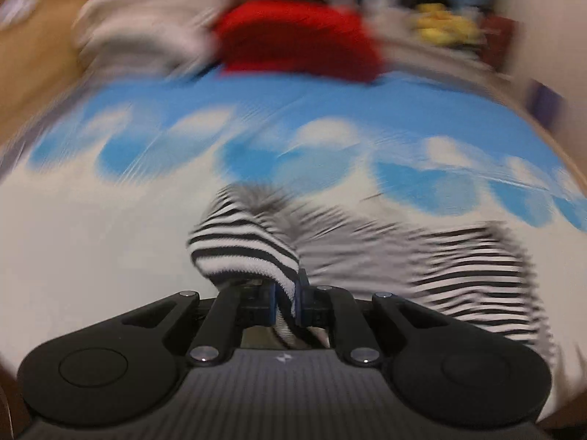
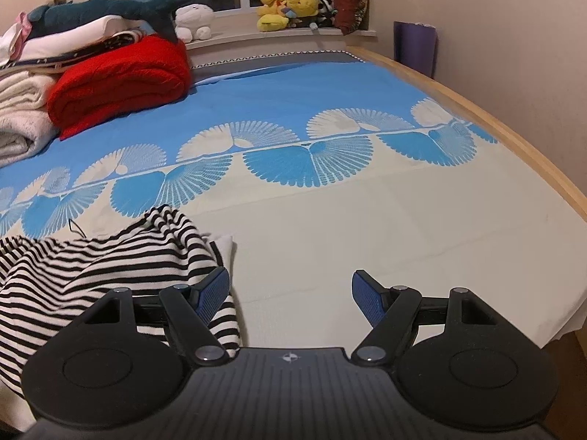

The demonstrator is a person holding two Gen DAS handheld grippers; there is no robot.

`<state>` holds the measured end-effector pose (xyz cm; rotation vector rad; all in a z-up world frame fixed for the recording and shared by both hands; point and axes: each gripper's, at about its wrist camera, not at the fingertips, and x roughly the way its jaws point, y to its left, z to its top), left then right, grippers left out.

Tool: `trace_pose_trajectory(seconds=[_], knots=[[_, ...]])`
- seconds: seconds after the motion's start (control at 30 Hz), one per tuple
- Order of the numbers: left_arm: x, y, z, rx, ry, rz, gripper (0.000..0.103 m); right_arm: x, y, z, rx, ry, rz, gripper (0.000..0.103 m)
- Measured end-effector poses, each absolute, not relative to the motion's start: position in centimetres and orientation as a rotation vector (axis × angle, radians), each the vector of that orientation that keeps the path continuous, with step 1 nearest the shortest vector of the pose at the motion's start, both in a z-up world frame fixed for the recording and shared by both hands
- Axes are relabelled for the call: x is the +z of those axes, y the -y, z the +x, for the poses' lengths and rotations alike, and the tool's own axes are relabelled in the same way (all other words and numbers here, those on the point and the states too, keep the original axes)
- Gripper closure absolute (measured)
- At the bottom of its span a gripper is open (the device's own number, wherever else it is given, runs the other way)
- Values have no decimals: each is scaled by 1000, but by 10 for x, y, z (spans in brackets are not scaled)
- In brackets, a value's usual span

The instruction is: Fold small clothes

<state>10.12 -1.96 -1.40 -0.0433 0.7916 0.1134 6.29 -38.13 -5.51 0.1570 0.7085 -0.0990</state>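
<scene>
The striped top (image 1: pixel 385 256) is lying on the white part of the sheet (image 2: pixel 367 242), bunched and partly lifted at one edge. In the left wrist view, which is blurring heavily, a fold of it is rising at 12 o'clock from the left gripper (image 1: pixel 287 295) and trailing off toward 3 o'clock. The left gripper's jaws are pressing together on that fold, with striped cloth showing between the blue pads and hanging below them.

In the right wrist view the top (image 2: pixel 91 275) is sitting at 9 o'clock from the right gripper (image 2: pixel 290 299), with one hem lying under and just beside its left finger. The right gripper's jaws are standing wide apart, with only bare sheet between them.

Farther out, the sheet's blue band with fan patterns is running across the bed. A red blanket (image 2: pixel 121 80) is resting at 11 o'clock, touching a pile of white folded linen (image 2: pixel 22 117). A shark toy (image 2: pixel 106 9) is lying on top of that pile. Yellow plush toys (image 2: pixel 286 9) are crowding the window ledge at 12 o'clock. The wooden bed frame (image 2: pixel 495 117) is curving along the right side.
</scene>
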Motion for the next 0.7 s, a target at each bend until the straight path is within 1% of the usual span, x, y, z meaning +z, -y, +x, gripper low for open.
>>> trace_pose_trajectory(seconds=[0.13,0.2,0.27,0.33,0.4,0.43,0.47,0.5,0.53,0.57,0.63,0.67,0.7], knots=[[5,125,102,-123,-684,68,95,-55,404,61,-120,-708,252,28],[0,179,96,-246,-646,107,95,-55,416,59,-138,-702,296,28],[-17,228,87,-366,-628,148,94,-55,427,57,-156,-693,323,28],[-45,268,86,-483,-694,159,91,-55,435,55,-178,-686,338,31],[-79,292,93,-594,-860,129,79,-57,443,54,-191,-684,364,34],[-93,299,96,-616,-947,134,79,-57,447,54,-192,-682,380,37],[-100,299,96,-601,-985,150,79,-58,449,54,-190,-682,398,41],[-98,293,93,-587,-974,156,79,-59,450,55,-187,-682,407,44],[-92,283,90,-592,-951,147,79,-59,451,55,-180,-682,415,52],[-83,269,87,-605,-932,132,77,-60,450,56,-160,-682,424,63],[-68,238,82,-608,-900,120,73,-61,447,59,-108,-685,443,72],[-61,220,78,-598,-881,134,71,-62,445,61,-83,-691,455,73],[-55,206,76,-583,-864,159,71,-63,442,63,-58,-700,470,73]])
